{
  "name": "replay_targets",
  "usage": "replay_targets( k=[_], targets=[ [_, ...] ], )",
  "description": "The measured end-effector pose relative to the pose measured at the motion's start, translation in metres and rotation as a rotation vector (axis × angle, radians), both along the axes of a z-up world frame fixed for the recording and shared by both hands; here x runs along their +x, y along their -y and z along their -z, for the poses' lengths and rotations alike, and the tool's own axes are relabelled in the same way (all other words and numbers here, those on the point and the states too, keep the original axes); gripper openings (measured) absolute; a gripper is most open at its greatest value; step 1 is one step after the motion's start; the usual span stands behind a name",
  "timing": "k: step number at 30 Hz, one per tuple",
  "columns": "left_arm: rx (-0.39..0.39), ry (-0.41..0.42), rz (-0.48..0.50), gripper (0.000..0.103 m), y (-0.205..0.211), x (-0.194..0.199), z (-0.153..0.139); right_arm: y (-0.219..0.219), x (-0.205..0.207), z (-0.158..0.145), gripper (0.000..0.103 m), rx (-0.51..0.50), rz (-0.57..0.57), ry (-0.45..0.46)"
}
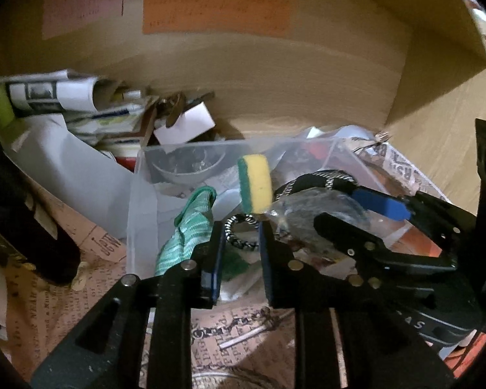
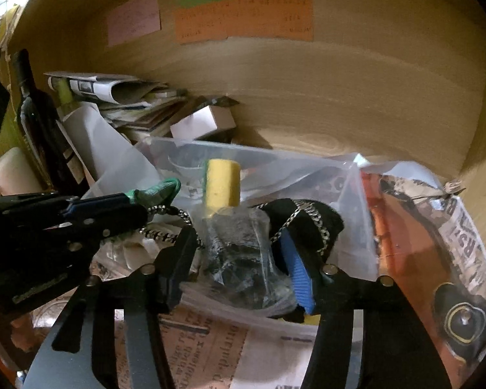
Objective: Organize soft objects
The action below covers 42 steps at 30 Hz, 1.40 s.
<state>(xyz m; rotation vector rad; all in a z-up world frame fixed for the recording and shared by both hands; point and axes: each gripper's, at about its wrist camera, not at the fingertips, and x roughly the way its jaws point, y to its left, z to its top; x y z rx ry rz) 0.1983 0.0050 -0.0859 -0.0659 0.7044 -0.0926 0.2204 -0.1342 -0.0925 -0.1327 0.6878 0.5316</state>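
A yellow sponge with a green scrub side hangs in mid-air over a clear plastic bin; it also shows in the right wrist view. My left gripper is open and empty just below the sponge, over the bin's near wall. A green mesh cloth hangs over the bin's edge beside its left finger. My right gripper is open around a crumpled clear bag of dark material, and a black piece with a metal chain lies by its right finger.
A wooden back wall carries pink, green and orange paper labels. Rolled papers and booklets pile at the left. A dark bottle stands at far left. Printed newspaper covers the surface. An orange printed package lies at right.
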Motion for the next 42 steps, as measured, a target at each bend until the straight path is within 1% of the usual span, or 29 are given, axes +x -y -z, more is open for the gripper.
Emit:
replay_targets(
  k=[3, 5, 7, 11, 15, 18, 21, 22, 23, 25, 27, 29, 31, 35, 37, 42],
  targets=[
    [0.001, 0.04, 0.01, 0.023, 0.002, -0.013, -0.012, 0.004, -0.008, -0.009, 0.054, 0.005, -0.001, 0.029],
    [-0.002, 0.068, 0.015, 0.028, 0.003, -0.022, -0.02, 0.008, -0.014, -0.017, 0.062, 0.015, 0.007, 0.055],
    [-0.002, 0.1, 0.015, 0.035, 0.004, -0.031, -0.029, 0.014, -0.021, -0.026, 0.065, 0.034, 0.014, 0.08],
    [-0.006, 0.159, 0.017, 0.039, 0.003, -0.049, -0.045, 0.024, -0.035, -0.046, 0.066, 0.065, 0.022, 0.131],
    [-0.001, 0.232, 0.015, 0.049, 0.001, -0.069, -0.063, 0.035, -0.054, -0.066, 0.068, 0.095, 0.027, 0.189],
    [0.008, 0.292, 0.007, 0.055, 0.001, -0.087, -0.075, 0.042, -0.071, -0.081, 0.071, 0.116, 0.026, 0.241],
    [0.003, 0.328, 0.008, 0.062, 0.0, -0.1, -0.084, 0.045, -0.085, -0.092, 0.076, 0.13, 0.024, 0.285],
    [0.003, 0.336, 0.006, 0.065, -0.001, -0.104, -0.085, 0.046, -0.088, -0.094, 0.081, 0.135, 0.024, 0.296],
    [0.005, 0.35, 0.002, 0.067, -0.001, -0.11, -0.088, 0.047, -0.092, -0.097, 0.084, 0.142, 0.025, 0.309],
    [0.005, 0.368, -0.005, 0.072, -0.002, -0.119, -0.09, 0.048, -0.099, -0.1, 0.085, 0.151, 0.026, 0.326],
    [0.004, 0.386, -0.01, 0.075, -0.002, -0.127, -0.092, 0.049, -0.102, -0.102, 0.085, 0.162, 0.028, 0.334],
    [0.003, 0.399, -0.015, 0.08, -0.002, -0.128, -0.091, 0.051, -0.106, -0.103, 0.086, 0.172, 0.032, 0.338],
    [-0.001, 0.416, -0.022, 0.088, -0.002, -0.138, -0.095, 0.052, -0.109, -0.104, 0.087, 0.182, 0.032, 0.34],
    [0.002, 0.44, -0.03, 0.092, 0.0, -0.148, -0.099, 0.057, -0.12, -0.106, 0.1, 0.195, 0.04, 0.36],
    [0.002, 0.449, -0.036, 0.097, 0.0, -0.152, -0.099, 0.058, -0.124, -0.107, 0.101, 0.198, 0.043, 0.372],
    [0.009, 0.461, -0.044, 0.1, 0.004, -0.158, -0.1, 0.061, -0.132, -0.111, 0.103, 0.201, 0.051, 0.395]
  ],
)
